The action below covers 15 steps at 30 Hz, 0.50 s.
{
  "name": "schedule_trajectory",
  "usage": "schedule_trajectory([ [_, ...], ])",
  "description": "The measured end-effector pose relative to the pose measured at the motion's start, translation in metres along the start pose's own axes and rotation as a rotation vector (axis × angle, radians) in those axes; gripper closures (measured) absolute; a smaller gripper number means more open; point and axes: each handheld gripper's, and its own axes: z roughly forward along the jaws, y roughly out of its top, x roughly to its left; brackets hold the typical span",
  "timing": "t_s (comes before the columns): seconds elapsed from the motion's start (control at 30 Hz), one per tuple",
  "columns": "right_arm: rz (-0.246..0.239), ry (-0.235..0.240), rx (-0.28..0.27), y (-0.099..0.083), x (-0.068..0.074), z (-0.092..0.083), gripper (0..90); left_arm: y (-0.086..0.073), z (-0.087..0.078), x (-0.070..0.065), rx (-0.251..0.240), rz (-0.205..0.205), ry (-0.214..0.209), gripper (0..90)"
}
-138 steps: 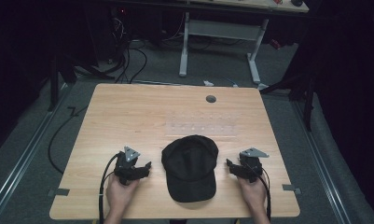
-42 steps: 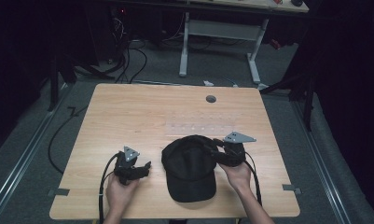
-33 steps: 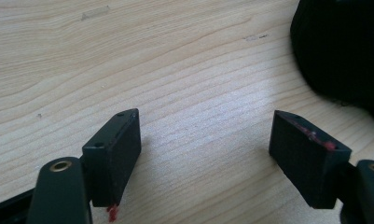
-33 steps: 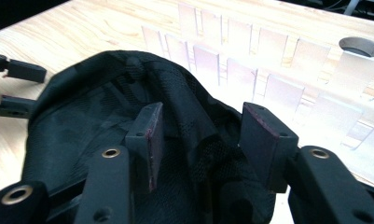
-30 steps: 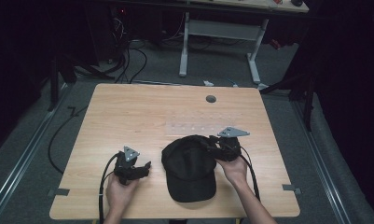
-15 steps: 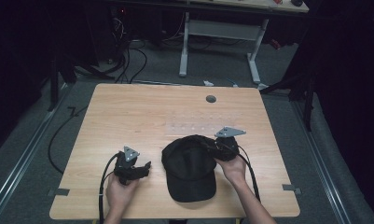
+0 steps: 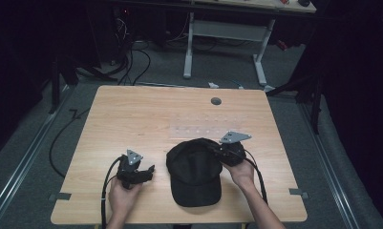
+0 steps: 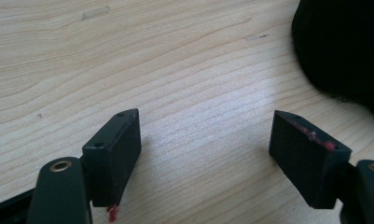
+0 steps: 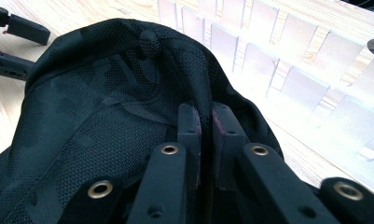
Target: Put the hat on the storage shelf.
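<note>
High view: a black cap (image 7: 195, 171) lies low and centre in the frame on the wooden table (image 7: 146, 114), brim toward the bottom edge. The right gripper (image 7: 217, 151) sits at the cap's upper right edge; its jaws have just been closing, with the cloth between them. The left gripper (image 7: 148, 172) rests at lower left, just beside the cap but apart from it.

Left gripper view: its jaws stand spread over bare wood, with the cap's dark edge in the upper right corner.

Right gripper view: the jaws are pressed together on a fold of the crown's mesh fabric, below the top button (image 9: 149, 41). The cap looks light and soft, so the crown will likely sag and bunch; the stiffer brim or a seam should give a firmer hold.
</note>
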Motion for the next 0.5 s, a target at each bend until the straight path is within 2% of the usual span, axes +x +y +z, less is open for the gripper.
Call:
schedule_trajectory([
  [0.13, -0.012, 0.011, -0.01, -0.002, -0.001, -0.002, 85.5, 0.0, 0.0, 0.0, 0.0, 0.005, 0.004, 25.1],
  [0.17, -0.034, 0.014, -0.018, -0.003, -0.001, -0.003, 86.0, 0.0, 0.0, 0.0, -0.001, 0.004, 0.003, 25.1],
  [0.5, -0.029, 0.04, -0.056, -0.005, -0.004, -0.014, 86.6, 0.0, 0.001, 0.0, -0.001, 0.006, 0.004, 25.1],
])
